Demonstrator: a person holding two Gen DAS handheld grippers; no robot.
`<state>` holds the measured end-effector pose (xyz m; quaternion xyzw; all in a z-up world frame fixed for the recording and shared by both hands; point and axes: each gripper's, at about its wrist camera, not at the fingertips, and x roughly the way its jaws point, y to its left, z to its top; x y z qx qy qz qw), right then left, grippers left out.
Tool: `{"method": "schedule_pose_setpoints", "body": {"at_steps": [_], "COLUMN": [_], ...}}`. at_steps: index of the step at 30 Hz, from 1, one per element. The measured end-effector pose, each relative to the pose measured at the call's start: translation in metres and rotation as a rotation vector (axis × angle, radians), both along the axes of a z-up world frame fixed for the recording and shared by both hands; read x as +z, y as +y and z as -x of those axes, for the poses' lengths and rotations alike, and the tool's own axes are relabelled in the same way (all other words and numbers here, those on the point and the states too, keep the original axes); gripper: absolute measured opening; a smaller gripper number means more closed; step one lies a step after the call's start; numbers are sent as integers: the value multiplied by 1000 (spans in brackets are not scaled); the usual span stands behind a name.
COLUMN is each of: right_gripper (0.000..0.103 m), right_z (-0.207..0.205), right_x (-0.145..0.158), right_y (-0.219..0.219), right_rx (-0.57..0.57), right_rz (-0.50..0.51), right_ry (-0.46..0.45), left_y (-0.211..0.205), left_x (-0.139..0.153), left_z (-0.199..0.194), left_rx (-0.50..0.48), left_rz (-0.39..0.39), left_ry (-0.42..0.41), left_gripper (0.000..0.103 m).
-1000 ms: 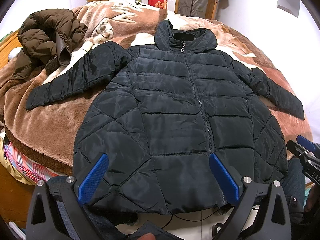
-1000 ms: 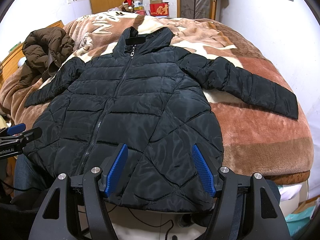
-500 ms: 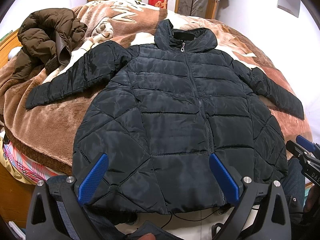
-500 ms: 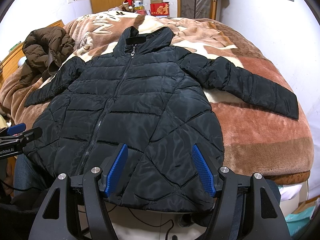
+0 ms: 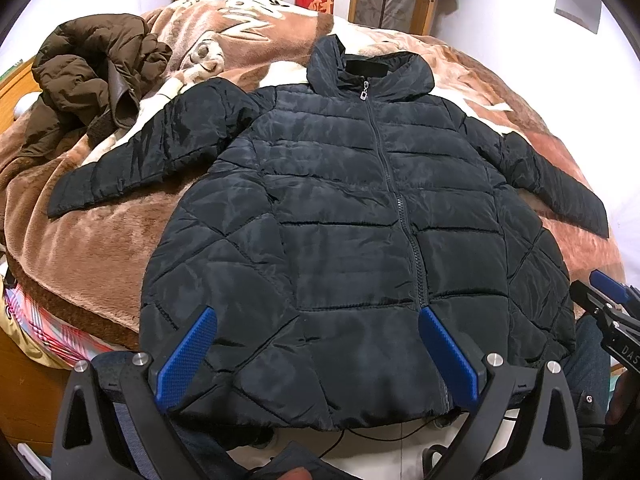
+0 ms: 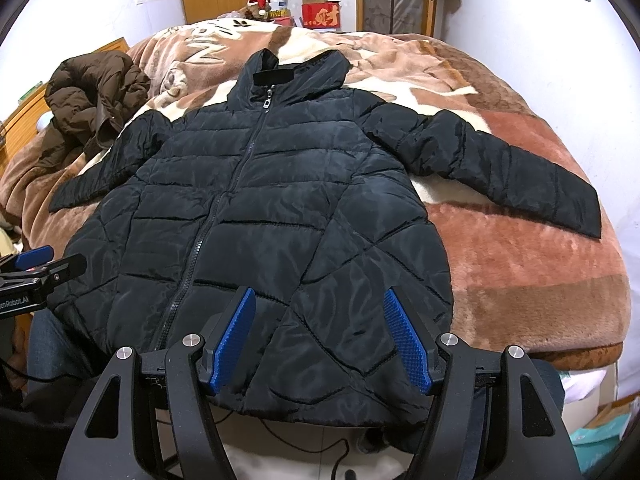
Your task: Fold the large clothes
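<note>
A black quilted hooded jacket (image 5: 352, 232) lies flat and zipped, front up, on the bed, both sleeves spread out to the sides. It also shows in the right wrist view (image 6: 256, 216). Its hem hangs over the near bed edge. My left gripper (image 5: 316, 354) is open and empty, hovering above the hem left of the zip. My right gripper (image 6: 320, 340) is open and empty above the hem on the jacket's right side. Each gripper's tip shows at the edge of the other's view.
A brown plush blanket (image 5: 96, 240) covers the bed (image 6: 520, 272). A crumpled brown jacket (image 5: 92, 80) lies at the far left, also in the right wrist view (image 6: 92, 96). Boxes and a wardrobe stand behind the bed. A white wall is on the right.
</note>
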<state>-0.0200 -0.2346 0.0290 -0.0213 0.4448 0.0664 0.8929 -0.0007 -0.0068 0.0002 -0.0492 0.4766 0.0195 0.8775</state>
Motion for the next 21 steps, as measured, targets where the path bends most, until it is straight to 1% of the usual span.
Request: {"method": "schedule_pose_setpoints", "body": {"at_steps": [3,4,9,11,12,17,21], "right_gripper": [67,67,67,69,73,74,74], "right_z": [-3,-5,-17,-25,-29,-58,-83], "right_x": [-1,-9,-4,-2,-2,1,-1], "right_y": [2,8,13,16,19,36,49], "right_rx": [9,14,44,57,66,108,137], "right_rz": [-9,-12,-30,-38,-40,-25,-16], "right_ry": [-2,-2,-16,-21,-21,-27,-21], "left_y": [2,3,16,24,28,55,90], "left_x": [-5,-6,-8,-9,-10,-11,-14], "left_z": [-5,-6,-18,-24,-27,-48,-67], "left_rx": [-1,1,18,30,36,82,152], "left_rz": [1,2,20,27,28,47,73], "left_ry": [6,7,8,4,1,-16,-31], "left_gripper": [102,102,102,102,102,102,102]}}
